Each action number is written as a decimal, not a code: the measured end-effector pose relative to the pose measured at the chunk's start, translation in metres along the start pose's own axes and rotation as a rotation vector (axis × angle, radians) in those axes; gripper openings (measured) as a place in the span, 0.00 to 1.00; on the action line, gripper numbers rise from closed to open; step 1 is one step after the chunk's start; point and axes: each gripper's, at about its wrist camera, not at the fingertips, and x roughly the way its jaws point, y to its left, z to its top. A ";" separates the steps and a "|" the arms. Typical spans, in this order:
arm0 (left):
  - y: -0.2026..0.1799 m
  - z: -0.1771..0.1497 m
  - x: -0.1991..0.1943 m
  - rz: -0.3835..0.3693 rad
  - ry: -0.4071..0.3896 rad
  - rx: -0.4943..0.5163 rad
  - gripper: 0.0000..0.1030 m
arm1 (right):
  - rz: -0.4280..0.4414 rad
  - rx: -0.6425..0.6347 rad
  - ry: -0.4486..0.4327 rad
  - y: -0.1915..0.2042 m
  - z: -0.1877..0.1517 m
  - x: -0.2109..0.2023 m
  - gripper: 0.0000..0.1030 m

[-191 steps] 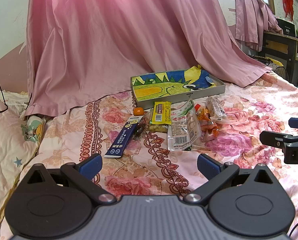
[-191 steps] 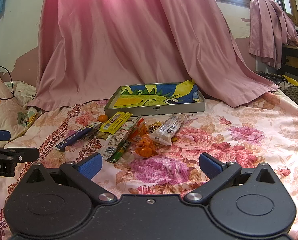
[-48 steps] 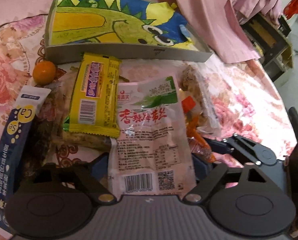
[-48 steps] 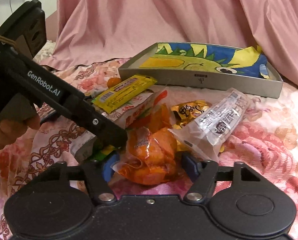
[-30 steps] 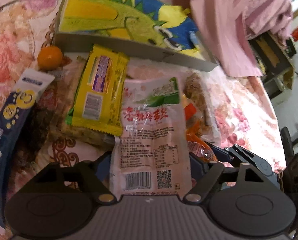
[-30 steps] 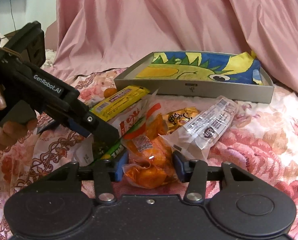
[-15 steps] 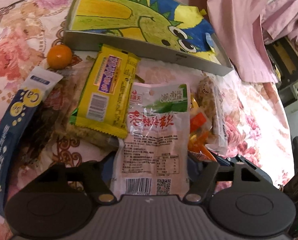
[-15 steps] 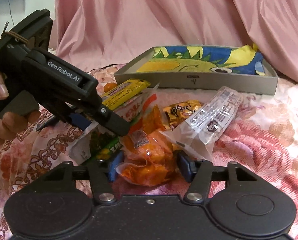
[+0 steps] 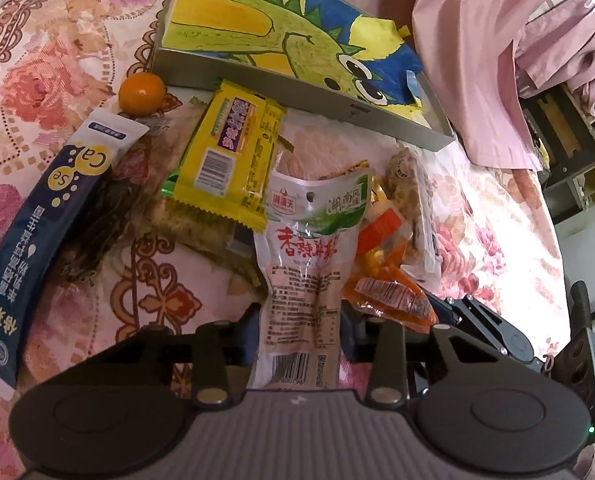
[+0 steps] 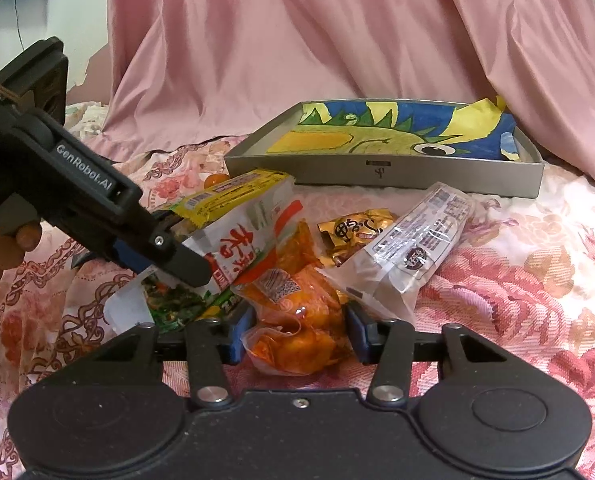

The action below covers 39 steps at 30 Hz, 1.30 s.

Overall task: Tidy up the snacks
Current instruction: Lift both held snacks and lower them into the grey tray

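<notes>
Snacks sit in a loose pile on the floral bedspread (image 10: 537, 280), just in front of the grey tray (image 10: 377, 178) with the dinosaur drawing.

Left gripper (image 9: 299, 330): jaws closing on the barcode end of the white-and-green pouch (image 9: 311, 248), which is bunched narrow between the pads. Near end looks slightly lifted, far end lies on the pile just in front of the tray.

Right gripper (image 10: 297, 336): jaws narrow and closing, pads pressed on the orange snack bag (image 10: 293, 312), which bulges between them; bag rests on the bedspread, well short of the tray.

Handling, my read: both packs are light, soft, slick film. Pouch folds instead of resisting, so grip low across the sealed edge. Orange bag is puffy and likely crushable; squeeze lightly or take the crimped seam.

Versus a second ago: left jaws stood wide with the pouch flat between them, now pinched. Right grip is about the same. Yellow bar (image 9: 227, 160) and tangerine (image 9: 142, 93), just in front of the tray, haven't moved.
</notes>
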 end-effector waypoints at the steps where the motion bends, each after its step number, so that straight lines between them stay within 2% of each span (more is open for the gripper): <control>1: -0.001 -0.001 0.000 0.001 -0.002 0.009 0.40 | -0.001 0.001 -0.001 0.000 0.000 0.000 0.49; 7: -0.006 -0.010 -0.009 -0.014 -0.008 0.035 0.38 | 0.005 0.007 -0.009 -0.001 0.001 -0.004 0.49; 16: -0.012 -0.016 -0.032 -0.071 -0.035 0.066 0.37 | 0.028 0.050 -0.071 -0.003 0.008 -0.016 0.49; 25: -0.004 -0.016 -0.059 -0.107 -0.092 0.067 0.37 | 0.075 0.106 -0.064 0.006 0.015 -0.017 0.49; 27: -0.003 -0.013 -0.062 -0.114 -0.111 0.071 0.37 | 0.077 0.114 -0.070 0.010 0.018 -0.018 0.48; 28: -0.002 -0.011 -0.063 -0.119 -0.120 0.068 0.37 | 0.076 0.118 -0.075 0.012 0.019 -0.018 0.43; 31: 0.001 -0.002 -0.066 -0.137 -0.161 0.061 0.37 | 0.069 0.141 -0.067 0.011 0.026 -0.015 0.36; 36: 0.007 0.011 -0.062 -0.137 -0.192 0.053 0.37 | 0.034 0.171 -0.001 0.008 0.023 0.001 0.36; 39: 0.012 0.014 -0.060 -0.136 -0.193 0.044 0.37 | 0.030 0.158 -0.004 0.008 0.020 0.003 0.36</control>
